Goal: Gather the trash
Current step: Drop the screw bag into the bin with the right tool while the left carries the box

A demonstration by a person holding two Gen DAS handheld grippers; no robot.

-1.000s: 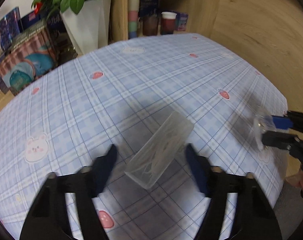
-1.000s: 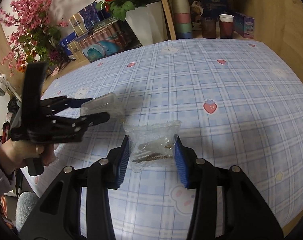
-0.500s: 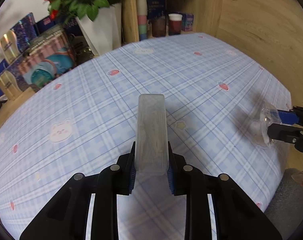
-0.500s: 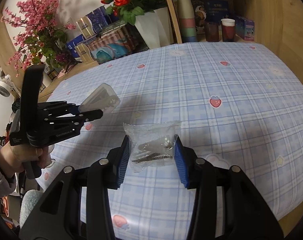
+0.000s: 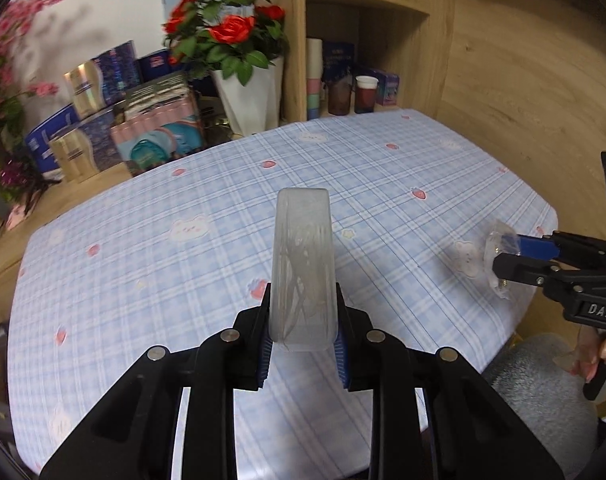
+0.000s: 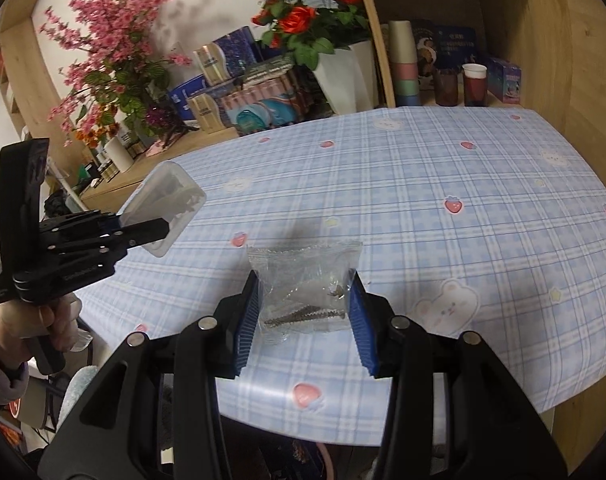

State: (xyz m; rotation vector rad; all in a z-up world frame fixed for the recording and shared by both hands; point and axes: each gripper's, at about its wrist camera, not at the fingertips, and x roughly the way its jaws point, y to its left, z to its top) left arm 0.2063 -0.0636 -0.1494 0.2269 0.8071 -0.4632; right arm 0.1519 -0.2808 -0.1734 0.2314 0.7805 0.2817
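A clear plastic box with thin sticks inside stands up between the blue pads of my left gripper, which is shut on its lower end, above the blue checked tablecloth. In the right wrist view the left gripper is at the left, holding that box over the table's left edge. My right gripper is shut on a clear crinkled bag of screws, held above the tablecloth. The left wrist view shows the right gripper with the bag at the table's right edge.
Behind the table stand a white vase of red roses, gift boxes and pink flowers. A shelf nook holds stacked cups and two dark cups. A wooden wall borders the right side. A grey fuzzy seat sits below the table's near edge.
My left gripper has shut on the clear box, which lay on the cloth, and lifted it upright. Both grippers have risen and drawn back, so more of the table shows.
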